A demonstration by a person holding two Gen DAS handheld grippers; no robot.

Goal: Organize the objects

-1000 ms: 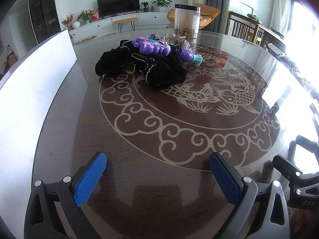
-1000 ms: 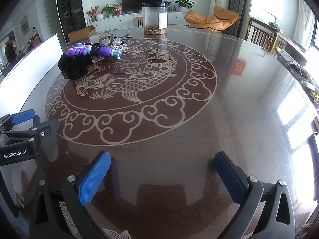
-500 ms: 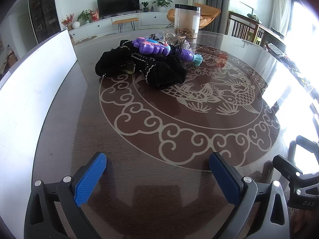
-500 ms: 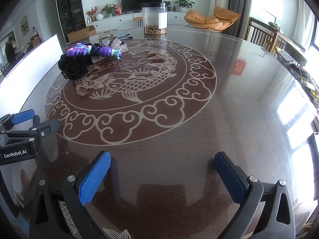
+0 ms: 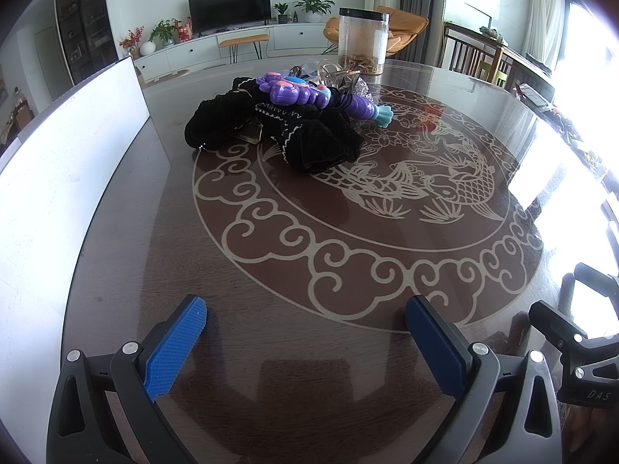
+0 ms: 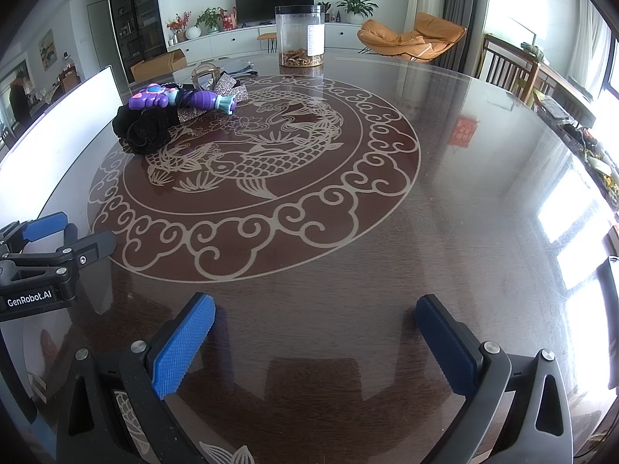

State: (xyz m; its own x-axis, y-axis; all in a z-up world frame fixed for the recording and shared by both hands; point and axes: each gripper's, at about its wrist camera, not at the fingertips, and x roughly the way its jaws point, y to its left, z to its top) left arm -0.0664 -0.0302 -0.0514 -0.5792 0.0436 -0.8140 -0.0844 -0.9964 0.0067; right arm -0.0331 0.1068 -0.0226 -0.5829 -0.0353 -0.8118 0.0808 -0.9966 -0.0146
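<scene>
Glossy round table [image 5: 309, 348] with a pale fish-and-cloud inlay fills both views. Nearest, the left gripper [image 5: 305, 321] and right gripper [image 6: 315, 319] hover low over its near edge, jaws wide apart, holding nothing. Well beyond, on the inlay's far left rim, black cloth [image 5: 309, 143] lies heaped with a purple toy [image 5: 309, 94] on top. Farther back stands a clear jar [image 6: 300, 36].

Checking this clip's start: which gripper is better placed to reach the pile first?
Probably the left gripper: the pile, purple toy on black cloth, lies nearer ahead of it. From the right gripper it sits far off to the left. Both are open and empty.
</scene>
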